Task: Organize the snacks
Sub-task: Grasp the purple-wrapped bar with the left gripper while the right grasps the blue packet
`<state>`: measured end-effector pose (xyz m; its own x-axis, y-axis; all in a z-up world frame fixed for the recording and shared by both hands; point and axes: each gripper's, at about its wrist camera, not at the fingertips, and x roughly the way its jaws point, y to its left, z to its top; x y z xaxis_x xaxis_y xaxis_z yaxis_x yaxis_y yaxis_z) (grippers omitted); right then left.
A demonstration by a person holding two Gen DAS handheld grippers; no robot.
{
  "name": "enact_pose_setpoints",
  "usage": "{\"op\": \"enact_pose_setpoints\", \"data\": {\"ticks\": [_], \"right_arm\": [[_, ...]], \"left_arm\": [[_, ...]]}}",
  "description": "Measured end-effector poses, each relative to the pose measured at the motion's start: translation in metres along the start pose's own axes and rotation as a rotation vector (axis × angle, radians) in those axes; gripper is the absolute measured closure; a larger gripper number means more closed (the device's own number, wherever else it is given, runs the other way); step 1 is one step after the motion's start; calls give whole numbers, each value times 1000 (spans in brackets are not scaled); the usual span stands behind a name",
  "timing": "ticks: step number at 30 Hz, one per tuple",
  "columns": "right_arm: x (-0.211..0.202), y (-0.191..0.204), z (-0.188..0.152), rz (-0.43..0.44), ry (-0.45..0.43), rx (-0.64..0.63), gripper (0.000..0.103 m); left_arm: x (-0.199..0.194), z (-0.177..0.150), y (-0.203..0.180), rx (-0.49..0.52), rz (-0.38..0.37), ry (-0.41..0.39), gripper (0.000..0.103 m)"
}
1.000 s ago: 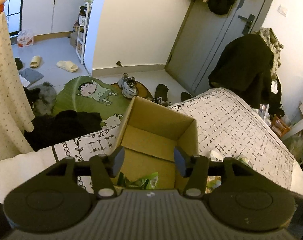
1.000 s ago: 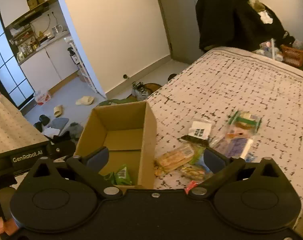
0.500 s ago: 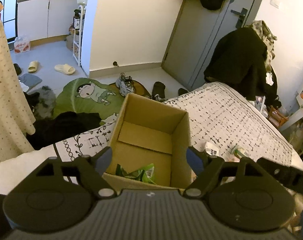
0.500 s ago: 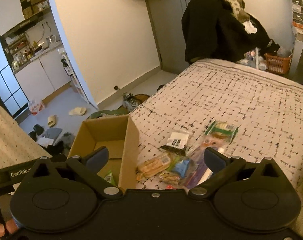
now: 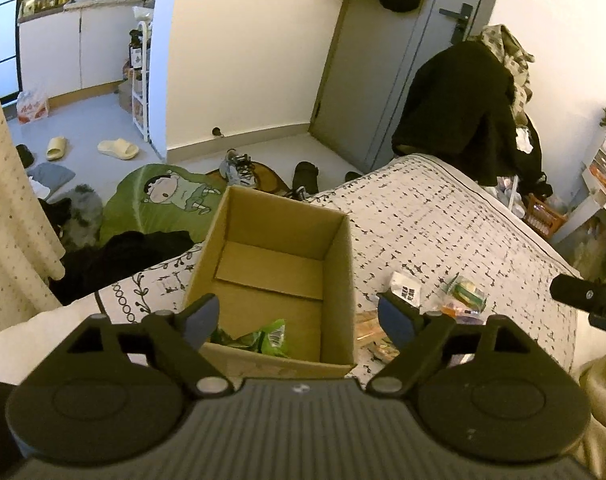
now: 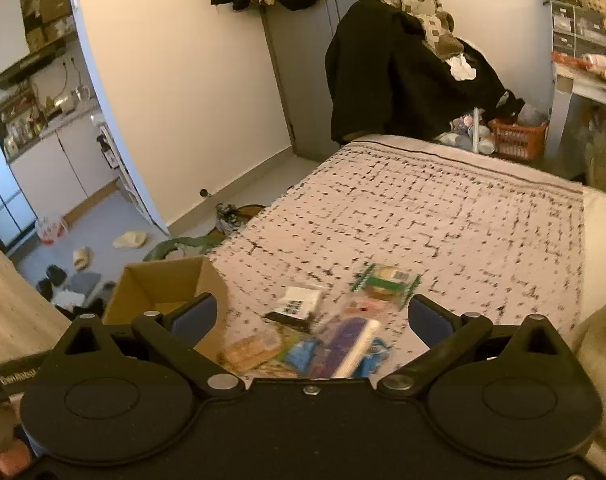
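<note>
An open cardboard box stands on the patterned bed; a green snack bag lies inside at its near wall. My left gripper is open and empty above the box's near edge. Several loose snack packets lie on the bed right of the box: a white-and-black packet, a green-edged packet, an orange biscuit pack and a purple one. My right gripper is open and empty above these packets. The packets also show in the left wrist view.
The bedspread stretches back to a dark coat pile by the door. The floor left of the bed holds a green cartoon rug, shoes and slippers. The right gripper's body shows at the left wrist view's right edge.
My left gripper has opened wide and pulled back from the box, with the green bag left inside. My right gripper has swung right, from over the box to over the loose packets.
</note>
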<state>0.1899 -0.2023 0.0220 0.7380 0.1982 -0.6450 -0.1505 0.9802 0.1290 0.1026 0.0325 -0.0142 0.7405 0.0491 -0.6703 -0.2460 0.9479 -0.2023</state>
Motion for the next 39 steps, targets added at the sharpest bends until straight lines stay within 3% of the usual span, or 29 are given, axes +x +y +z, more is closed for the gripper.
{"op": "enact_pose_setpoints", "data": {"ticks": [7, 13, 19, 22, 33, 39], "right_arm": [[8, -25, -2, -55, 25, 11, 0], [7, -32, -1, -54, 21, -34, 0], [13, -47, -2, -1, 47, 32, 0], [18, -51, -4, -15, 60, 56, 0], [48, -65, 2, 44, 128, 155, 10], [68, -61, 0, 42, 186, 117, 18]], "left_arm": [[6, -8, -14, 15, -9, 20, 18], [11, -15, -27, 32, -26, 35, 18], [15, -23, -45, 59, -54, 34, 18], [18, -27, -52, 54, -63, 28, 18], [38, -46, -81, 53, -161, 14, 18], [60, -57, -93, 27, -179, 53, 22]]}}
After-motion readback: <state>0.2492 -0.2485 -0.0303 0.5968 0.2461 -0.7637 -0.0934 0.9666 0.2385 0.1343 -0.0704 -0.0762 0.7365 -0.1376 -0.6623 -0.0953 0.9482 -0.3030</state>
